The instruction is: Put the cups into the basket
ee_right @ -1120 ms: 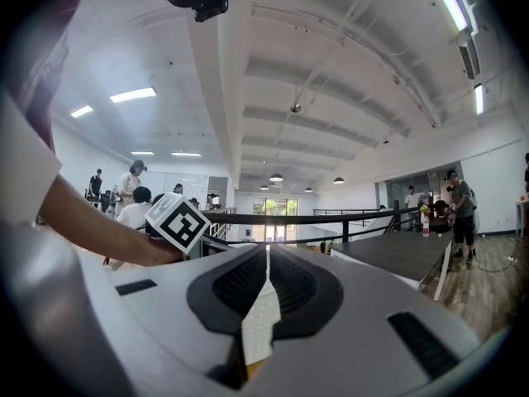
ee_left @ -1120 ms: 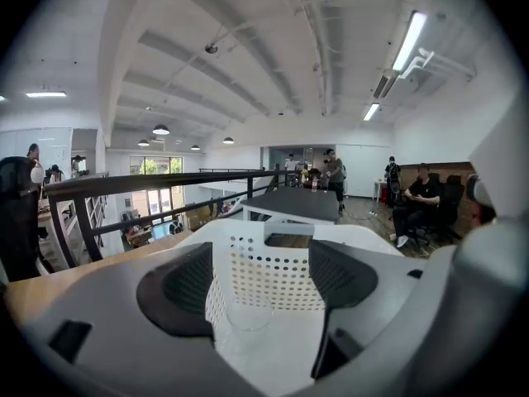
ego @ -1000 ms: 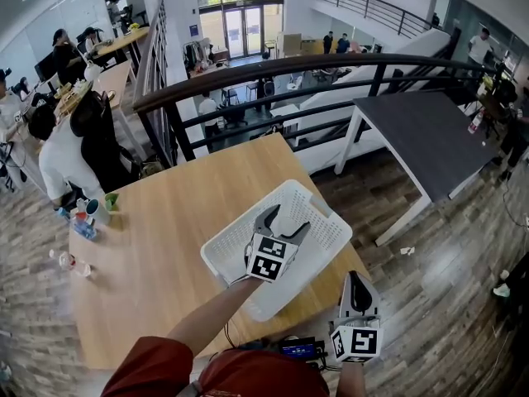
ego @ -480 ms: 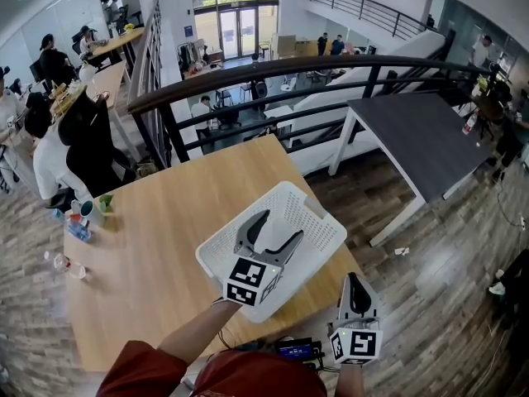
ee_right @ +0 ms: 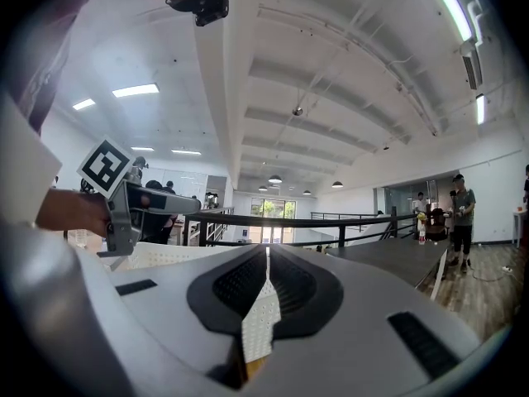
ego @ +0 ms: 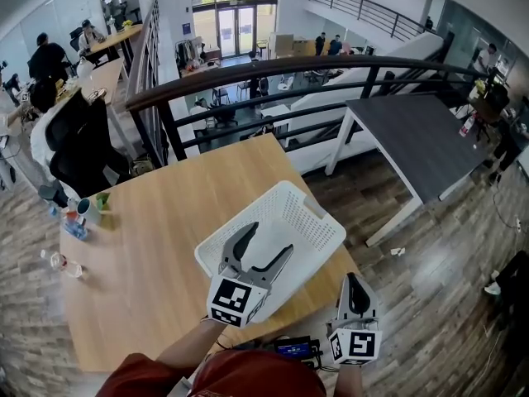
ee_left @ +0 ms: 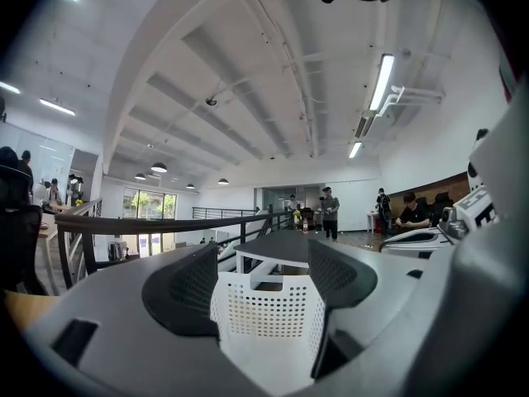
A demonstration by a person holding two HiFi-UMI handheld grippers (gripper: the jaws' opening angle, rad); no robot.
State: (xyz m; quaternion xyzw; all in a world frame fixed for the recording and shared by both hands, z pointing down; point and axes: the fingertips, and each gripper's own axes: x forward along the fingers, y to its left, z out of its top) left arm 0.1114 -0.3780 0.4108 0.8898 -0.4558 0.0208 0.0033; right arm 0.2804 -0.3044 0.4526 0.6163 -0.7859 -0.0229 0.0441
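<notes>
Your wooden table carries a white basket, lying just beneath and ahead of your left tongs. Well off to their left, cups and small bottles cluster at the table's edge.

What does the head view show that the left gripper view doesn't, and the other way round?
Only the head view: the cups at the far left edge of the wooden table, well apart from the basket, and the marker cube on the left gripper.
Only the left gripper view: the ceiling with its strip lights.
Both: the white basket with no cup visible in it, the left gripper's jaws apart over it with nothing between them, the dark table and the railing beyond.
</notes>
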